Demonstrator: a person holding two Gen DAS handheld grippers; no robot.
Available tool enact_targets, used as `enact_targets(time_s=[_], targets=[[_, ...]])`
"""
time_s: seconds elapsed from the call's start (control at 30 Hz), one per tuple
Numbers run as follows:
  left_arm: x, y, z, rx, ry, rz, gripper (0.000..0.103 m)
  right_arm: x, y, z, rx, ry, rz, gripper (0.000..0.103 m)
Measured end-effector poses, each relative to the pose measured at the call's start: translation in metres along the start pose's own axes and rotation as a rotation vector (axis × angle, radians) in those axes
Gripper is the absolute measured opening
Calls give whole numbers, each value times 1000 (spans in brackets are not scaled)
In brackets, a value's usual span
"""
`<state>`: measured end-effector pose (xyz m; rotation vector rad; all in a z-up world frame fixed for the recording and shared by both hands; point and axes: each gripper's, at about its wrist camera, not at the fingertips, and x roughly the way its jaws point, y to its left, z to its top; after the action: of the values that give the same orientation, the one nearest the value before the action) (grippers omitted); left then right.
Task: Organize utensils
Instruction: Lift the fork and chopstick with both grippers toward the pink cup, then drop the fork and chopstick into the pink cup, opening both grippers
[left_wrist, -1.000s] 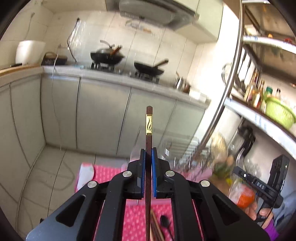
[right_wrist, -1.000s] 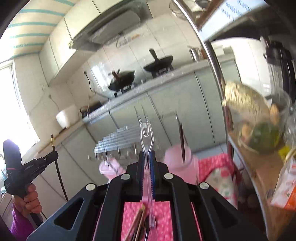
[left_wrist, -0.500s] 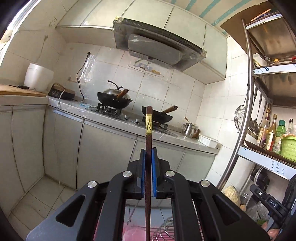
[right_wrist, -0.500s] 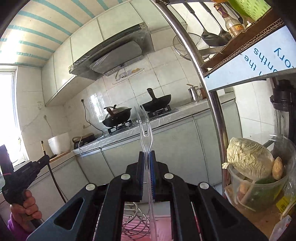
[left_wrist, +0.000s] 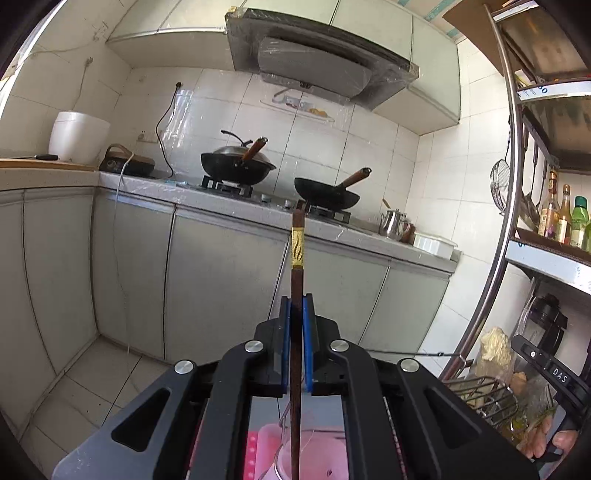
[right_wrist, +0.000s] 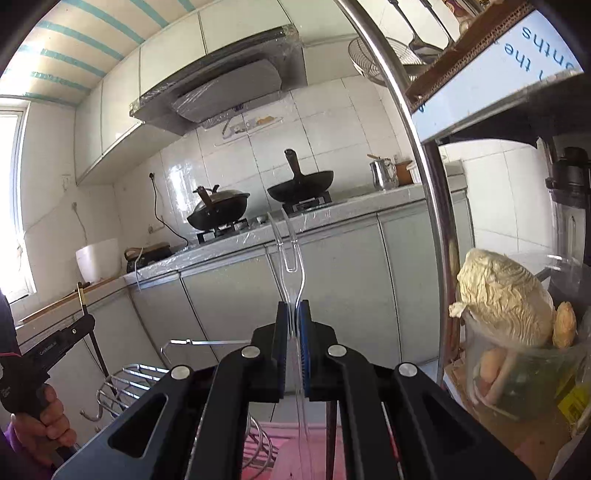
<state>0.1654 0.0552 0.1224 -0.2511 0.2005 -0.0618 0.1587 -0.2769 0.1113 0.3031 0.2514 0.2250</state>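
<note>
Ahead of both my grippers it's open air, clear out to the grey cabinet fronts (left_wrist: 229, 280) and the counter (left_wrist: 236, 201) above them. The floor (left_wrist: 99, 373) lower left in the left wrist view is bare, free room there. On the right a steel rack post (right_wrist: 430, 206) runs top to bottom and blocks any swing that way; its shelves (left_wrist: 546, 258) carry bottles (left_wrist: 554, 210). A bowl of vegetables (right_wrist: 506, 317) sits just beside the post, tight. Below and ahead, a wire drying rack (right_wrist: 122, 384) and a pink container (left_wrist: 317, 454) stand under the fingers. My left gripper (right_wrist: 79, 295) crowds the left edge of the right wrist view. Two woks (left_wrist: 236, 166) occupy the stove.
</note>
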Motion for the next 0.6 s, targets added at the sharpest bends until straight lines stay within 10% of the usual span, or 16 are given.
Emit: enact_targets(time_s=[0.6], targets=[[12,10,-29,3,274,-5,14,2,-21,-49,56,324,-85,16]])
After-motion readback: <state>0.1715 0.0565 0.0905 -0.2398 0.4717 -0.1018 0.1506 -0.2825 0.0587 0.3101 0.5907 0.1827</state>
